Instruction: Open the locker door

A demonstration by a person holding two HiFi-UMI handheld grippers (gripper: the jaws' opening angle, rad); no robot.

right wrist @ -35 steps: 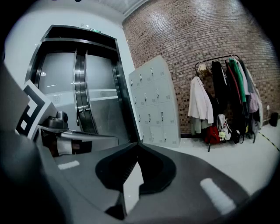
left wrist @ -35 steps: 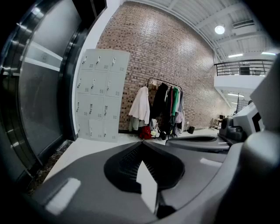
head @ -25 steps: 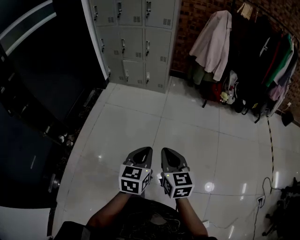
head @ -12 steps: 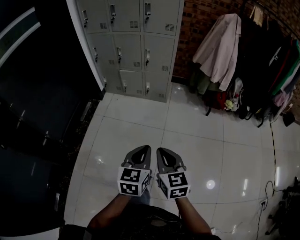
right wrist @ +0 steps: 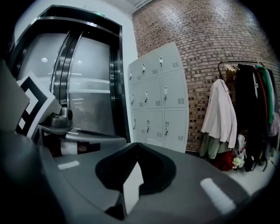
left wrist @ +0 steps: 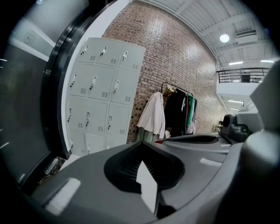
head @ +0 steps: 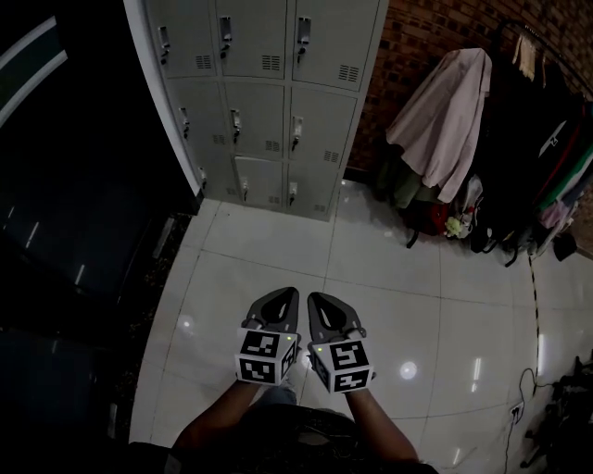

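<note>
Left gripper [head: 283,298], right gripper [head: 320,301]: side by side, low centre of head view, above white tiled floor [head: 398,268]. Jaws of both pressed together, nothing between them. Well ahead, apart from both grippers: grey locker bank [head: 269,102], every visible door closed. Dark glass wall [head: 74,213] left of lockers. Brick wall [head: 417,28] to right. Pale jacket [head: 440,116] hangs on clothes rack there.

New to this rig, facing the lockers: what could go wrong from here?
Both the left tool and right tool are shut, so neither can take a handle until it opens. The latches on the lockers are small and closely spaced; the wrong door could get pulled. The glossy floor may be slippery.
</note>
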